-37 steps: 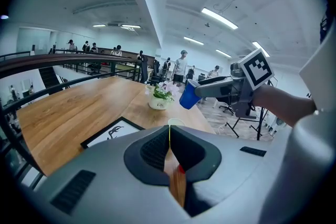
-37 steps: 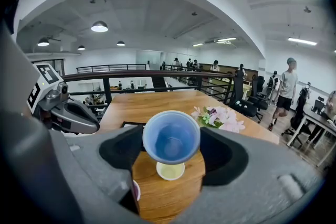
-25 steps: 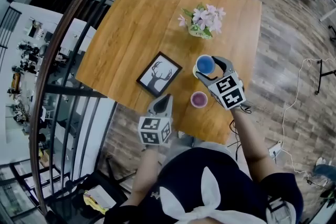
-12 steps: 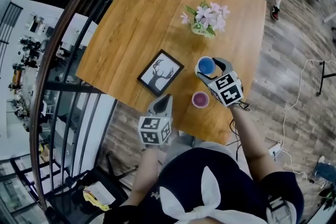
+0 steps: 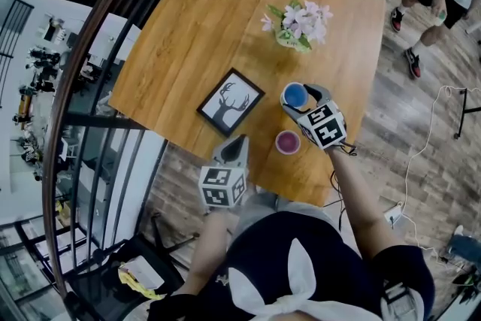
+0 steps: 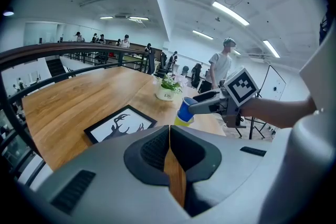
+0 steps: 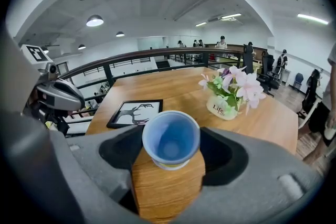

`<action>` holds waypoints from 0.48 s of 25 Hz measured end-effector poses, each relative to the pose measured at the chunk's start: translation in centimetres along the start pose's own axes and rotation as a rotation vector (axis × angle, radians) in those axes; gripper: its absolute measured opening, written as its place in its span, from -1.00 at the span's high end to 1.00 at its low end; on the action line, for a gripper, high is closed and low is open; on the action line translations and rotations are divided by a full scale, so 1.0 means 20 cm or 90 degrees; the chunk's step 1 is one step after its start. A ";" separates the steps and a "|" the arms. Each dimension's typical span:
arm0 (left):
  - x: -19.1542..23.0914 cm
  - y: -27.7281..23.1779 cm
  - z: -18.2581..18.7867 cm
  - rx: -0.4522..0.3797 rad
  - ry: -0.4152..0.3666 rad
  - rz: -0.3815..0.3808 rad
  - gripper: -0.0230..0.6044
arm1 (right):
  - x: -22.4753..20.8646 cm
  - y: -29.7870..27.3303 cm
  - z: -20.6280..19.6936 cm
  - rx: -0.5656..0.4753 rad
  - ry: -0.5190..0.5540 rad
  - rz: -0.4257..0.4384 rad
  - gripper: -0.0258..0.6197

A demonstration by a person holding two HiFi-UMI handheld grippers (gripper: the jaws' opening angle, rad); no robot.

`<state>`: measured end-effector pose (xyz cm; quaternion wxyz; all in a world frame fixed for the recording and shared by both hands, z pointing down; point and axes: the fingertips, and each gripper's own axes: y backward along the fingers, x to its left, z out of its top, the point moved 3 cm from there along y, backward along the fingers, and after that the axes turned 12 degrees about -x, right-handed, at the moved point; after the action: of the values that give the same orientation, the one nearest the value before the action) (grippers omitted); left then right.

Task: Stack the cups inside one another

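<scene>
The blue cup [image 5: 294, 95] sits between the jaws of the right claw [image 5: 297, 98], which are closed against its sides. A yellow cup [image 6: 181, 121] shows under it, so the blue one looks already nested in the yellow. I cannot tell whether the pair rests on the table [image 5: 195, 26] or hangs just above it. Inside, the blue cup is empty.

Over the last second almost nothing has moved. The right claw has stayed in the same spot with the same grip, and the cups have not shifted. The task seems to be at a pause in mid-hold, with no new cup added to the stack.

The purple cup [image 5: 287, 141] stands alone on the table, just to the left of the right claw's body and nearer the person than its jaws. It looks empty too, and it is probably the last one to join the stack.

The left claw [image 5: 237, 140] hovers at the near table edge, left of the purple cup. Its jaws are pressed together on nothing. A picture frame [image 5: 230, 103] lies just ahead of it, and a flower pot [image 5: 295, 30] stands well beyond the right claw's jaws.
</scene>
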<state>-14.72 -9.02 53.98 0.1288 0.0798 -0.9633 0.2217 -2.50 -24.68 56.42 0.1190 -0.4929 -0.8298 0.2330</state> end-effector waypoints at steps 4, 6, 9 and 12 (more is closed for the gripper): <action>0.00 0.00 -0.01 0.003 0.001 0.003 0.85 | -0.01 -0.02 -0.04 0.015 0.000 0.006 -0.14; 0.00 0.00 -0.01 0.003 0.001 0.006 0.85 | -0.01 -0.02 -0.04 0.018 -0.001 0.008 -0.17; 0.01 0.01 -0.02 0.002 0.002 0.008 0.85 | -0.01 -0.01 -0.04 0.013 -0.002 0.006 -0.17; 0.01 0.00 -0.02 -0.001 0.002 0.008 0.85 | -0.02 0.00 -0.02 0.002 -0.005 0.002 -0.17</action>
<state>-14.84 -8.85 54.35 0.1286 0.0730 -0.9637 0.2222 -2.13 -24.82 56.82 0.1161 -0.4933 -0.8291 0.2361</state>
